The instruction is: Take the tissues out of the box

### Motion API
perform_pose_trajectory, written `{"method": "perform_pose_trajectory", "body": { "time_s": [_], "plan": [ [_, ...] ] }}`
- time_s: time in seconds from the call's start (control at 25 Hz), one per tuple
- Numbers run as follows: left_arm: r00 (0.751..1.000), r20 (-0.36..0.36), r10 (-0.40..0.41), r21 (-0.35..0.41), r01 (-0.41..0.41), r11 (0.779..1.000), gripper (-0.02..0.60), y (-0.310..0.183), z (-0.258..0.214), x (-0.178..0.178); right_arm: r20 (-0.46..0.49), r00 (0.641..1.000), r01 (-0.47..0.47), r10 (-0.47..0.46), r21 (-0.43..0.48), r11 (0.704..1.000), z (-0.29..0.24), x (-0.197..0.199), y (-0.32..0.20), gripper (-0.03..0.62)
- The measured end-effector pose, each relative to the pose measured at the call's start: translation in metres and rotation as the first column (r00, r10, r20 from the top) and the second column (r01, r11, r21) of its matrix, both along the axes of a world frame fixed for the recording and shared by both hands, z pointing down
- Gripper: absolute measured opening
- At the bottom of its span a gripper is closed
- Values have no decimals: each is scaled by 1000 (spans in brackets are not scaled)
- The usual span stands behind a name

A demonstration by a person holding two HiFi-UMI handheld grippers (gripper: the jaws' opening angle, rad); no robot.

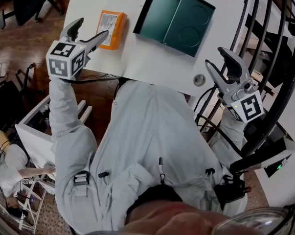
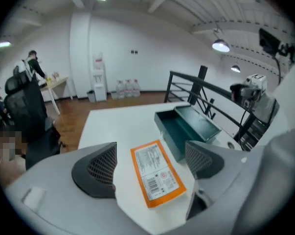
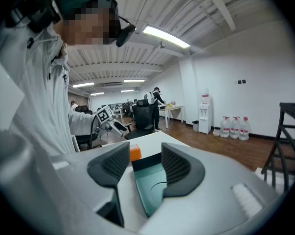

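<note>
An orange-edged pack of tissues (image 1: pixel 111 28) lies flat on the white table (image 1: pixel 152 58), label up, to the left of the dark green box (image 1: pixel 174 18). The box stands open, its lid laid back beside the tray, and both halves show bare green insides. My left gripper (image 1: pixel 92 29) is open at the table's near-left corner, just left of the pack. In the left gripper view the pack (image 2: pixel 156 173) shows between the spread jaws, untouched. My right gripper (image 1: pixel 215 58) is open and empty off the table's right edge, and it looks toward the box (image 3: pixel 149 187).
A black stair railing (image 1: pixel 269 43) runs close by the right gripper. A round cable grommet (image 1: pixel 199 80) sits in the table near its front edge. An office chair (image 2: pixel 30 111) and a water dispenser (image 2: pixel 99 82) stand beyond the table.
</note>
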State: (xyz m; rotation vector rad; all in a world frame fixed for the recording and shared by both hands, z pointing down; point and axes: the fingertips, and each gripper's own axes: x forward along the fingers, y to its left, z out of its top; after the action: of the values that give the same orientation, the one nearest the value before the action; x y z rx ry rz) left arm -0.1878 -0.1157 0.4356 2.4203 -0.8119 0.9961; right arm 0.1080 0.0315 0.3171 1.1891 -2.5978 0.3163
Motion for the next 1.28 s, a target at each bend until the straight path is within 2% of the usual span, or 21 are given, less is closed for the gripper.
{"method": "perform_pose_trajectory", "body": {
  "time_s": [0.04, 0.12, 0.2, 0.28, 0.36, 0.48, 0.6, 0.72, 0.88, 1.28],
  "plan": [
    [997, -75, -8, 85, 14, 996, 448, 8, -31, -1, 41, 999, 2, -1, -7, 1000, -3, -5, 3, 202],
    [968, -248, 26, 217, 30, 976, 442, 37, -87, 14, 110, 994, 12, -9, -23, 1000, -5, -14, 7, 202],
    [926, -370, 73, 261, 28, 965, 425, 67, -119, 36, 146, 989, 32, -27, -29, 999, -4, -20, 8, 202],
    [895, -430, 114, 272, 9, 962, 416, 86, -133, 57, 153, 986, 70, -65, -29, 997, -4, -27, 8, 202],
    [888, -434, 151, 288, -22, 957, 416, 92, -136, 73, 132, 986, 108, -103, -28, 994, -4, -34, 7, 202],
    [899, -400, 177, 314, -47, 948, 411, 93, -135, 87, 105, 985, 140, -138, -17, 990, -5, -39, 4, 202],
    [900, -393, 190, 339, -50, 939, 407, 90, -138, 91, 96, 983, 156, -155, -7, 988, -7, -38, 2, 202],
    [897, -401, 185, 335, -44, 941, 407, 86, -143, 89, 93, 984, 151, -150, -4, 989, -13, -39, 2, 202],
    [907, -369, 201, 345, -67, 936, 407, 96, -137, 92, 92, 986, 136, -136, 9, 991, -11, -40, 12, 202],
    [900, -366, 235, 373, -90, 923, 407, 95, -144, 85, 58, 991, 121, -123, 42, 992, -24, -44, 10, 202]
  ]
}}
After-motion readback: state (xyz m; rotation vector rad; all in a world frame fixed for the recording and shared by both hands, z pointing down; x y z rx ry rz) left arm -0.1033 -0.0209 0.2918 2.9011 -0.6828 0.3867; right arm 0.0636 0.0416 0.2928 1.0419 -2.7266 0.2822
